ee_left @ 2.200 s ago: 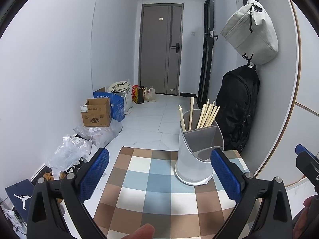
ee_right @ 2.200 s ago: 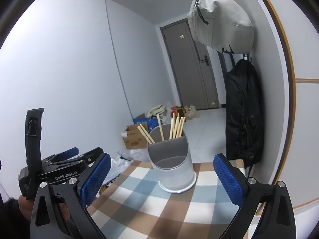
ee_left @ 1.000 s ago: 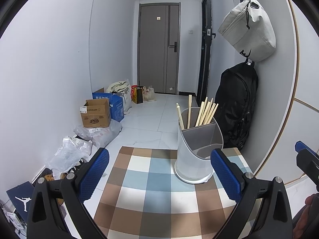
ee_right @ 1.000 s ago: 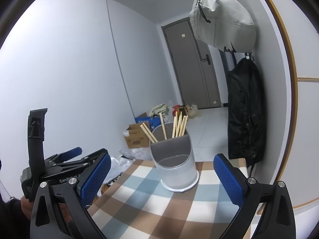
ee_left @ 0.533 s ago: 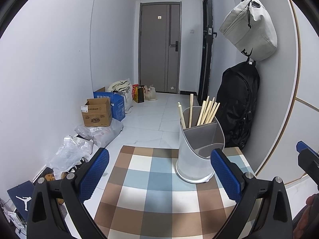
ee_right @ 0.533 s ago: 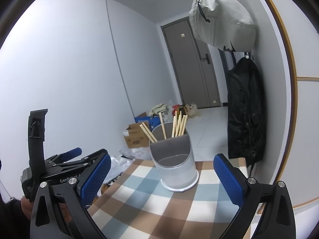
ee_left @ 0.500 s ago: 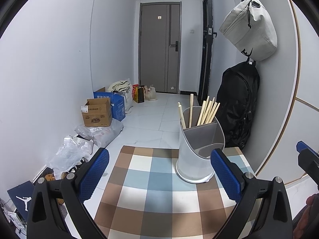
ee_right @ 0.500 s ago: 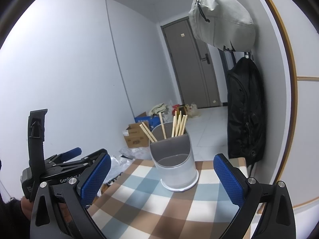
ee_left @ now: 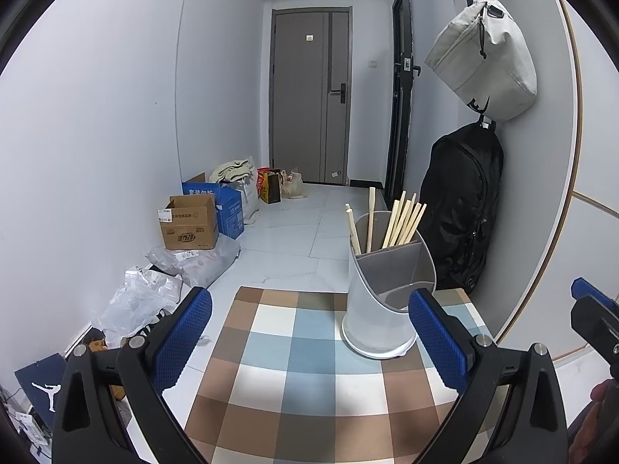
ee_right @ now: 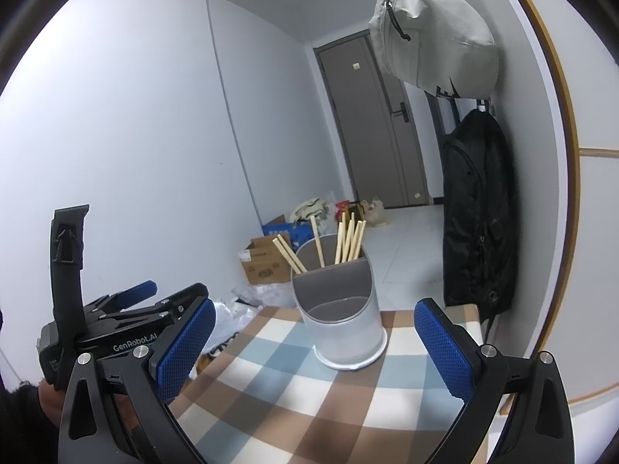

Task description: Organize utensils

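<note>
A grey two-compartment utensil holder (ee_left: 387, 294) stands on the checked tablecloth (ee_left: 301, 371) at the far right. Several wooden chopsticks (ee_left: 402, 218) stand in its rear compartment; the front compartment looks empty. It also shows in the right wrist view (ee_right: 342, 328), with the chopsticks (ee_right: 348, 241) upright. My left gripper (ee_left: 309, 332) is open and empty, held back from the holder. My right gripper (ee_right: 315, 348) is open and empty, with the holder between its fingers in view but farther off. The left gripper's body (ee_right: 116, 321) shows at the left of the right wrist view.
A black backpack (ee_left: 462, 208) and a pale bag (ee_left: 483, 58) hang on the right wall beside the table. Cardboard boxes (ee_left: 189, 222) and plastic bags (ee_left: 147, 301) lie on the floor along the left wall. A grey door (ee_left: 309, 96) closes the hallway.
Both views have shifted only slightly; the holder sits a touch more to the right in the left wrist view. Both grippers stay open and empty.
</note>
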